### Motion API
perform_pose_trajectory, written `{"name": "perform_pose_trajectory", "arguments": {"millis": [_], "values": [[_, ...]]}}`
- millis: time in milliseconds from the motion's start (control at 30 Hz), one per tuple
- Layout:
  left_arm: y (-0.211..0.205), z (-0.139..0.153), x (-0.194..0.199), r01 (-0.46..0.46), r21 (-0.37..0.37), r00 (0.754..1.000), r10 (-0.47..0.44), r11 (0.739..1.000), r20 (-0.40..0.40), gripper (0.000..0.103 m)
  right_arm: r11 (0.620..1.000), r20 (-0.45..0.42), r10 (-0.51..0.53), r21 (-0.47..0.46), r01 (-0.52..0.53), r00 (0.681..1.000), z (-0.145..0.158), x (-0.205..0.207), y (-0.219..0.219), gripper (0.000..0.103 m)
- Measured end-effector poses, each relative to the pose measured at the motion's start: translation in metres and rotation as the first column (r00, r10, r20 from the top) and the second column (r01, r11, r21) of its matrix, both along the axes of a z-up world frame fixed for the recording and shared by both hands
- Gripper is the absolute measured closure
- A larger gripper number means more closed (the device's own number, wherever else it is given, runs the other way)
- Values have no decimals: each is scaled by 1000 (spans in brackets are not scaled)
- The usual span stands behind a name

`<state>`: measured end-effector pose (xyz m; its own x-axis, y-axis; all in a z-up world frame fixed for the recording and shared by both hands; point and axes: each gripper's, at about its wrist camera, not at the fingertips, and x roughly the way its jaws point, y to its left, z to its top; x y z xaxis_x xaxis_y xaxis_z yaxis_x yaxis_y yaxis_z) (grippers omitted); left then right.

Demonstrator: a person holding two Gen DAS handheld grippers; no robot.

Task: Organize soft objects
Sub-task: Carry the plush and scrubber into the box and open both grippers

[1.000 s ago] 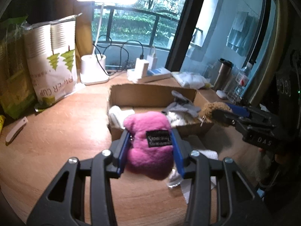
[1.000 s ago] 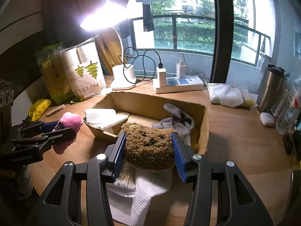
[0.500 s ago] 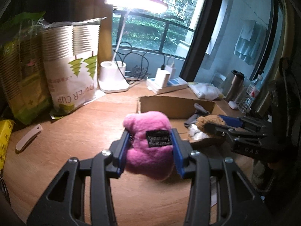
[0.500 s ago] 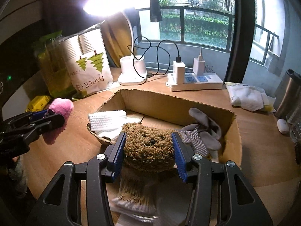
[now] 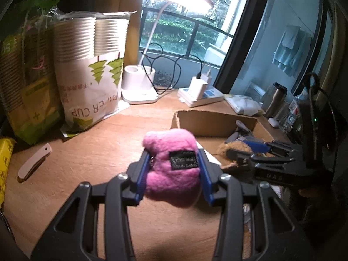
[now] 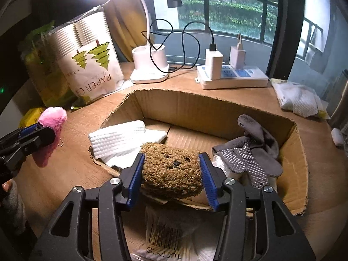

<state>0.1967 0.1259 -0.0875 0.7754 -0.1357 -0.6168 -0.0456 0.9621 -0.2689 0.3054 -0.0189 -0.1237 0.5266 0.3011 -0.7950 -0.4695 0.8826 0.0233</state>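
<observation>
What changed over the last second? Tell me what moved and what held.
Both grippers rose and advanced: the right gripper carried the brown plush forward over the cardboard box; the left gripper lifted the pink plush left of it. Nothing was released. Towel and gloves stayed inside.

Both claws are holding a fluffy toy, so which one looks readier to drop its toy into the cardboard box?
Probably the right gripper: its brown plush bear hangs at the cardboard box rim. The left gripper holds the pink plush toy beside it, above the table.
</observation>
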Motion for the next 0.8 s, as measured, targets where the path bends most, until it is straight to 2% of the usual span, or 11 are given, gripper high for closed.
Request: {"name": "perform_pose_trajectory", "arguments": {"millis": [233,333,467,800], "values": [[-6,2,-1,-11,0,1000,11,1000,11,60,1000,-20,1,3,-1,1000,-7,2,1,44],[-11,4,-2,-18,1,1000,18,1000,16,60,1000,-8,15,-2,-15,1000,-4,0,-2,44],[-20,8,-1,-22,12,1000,21,1000,22,60,999,-6,28,20,-27,1000,0,-1,-10,38],[-53,13,19,2,44,1000,-3,999,22,60,996,44,50,73,-53,998,18,-8,-39,38]]}}
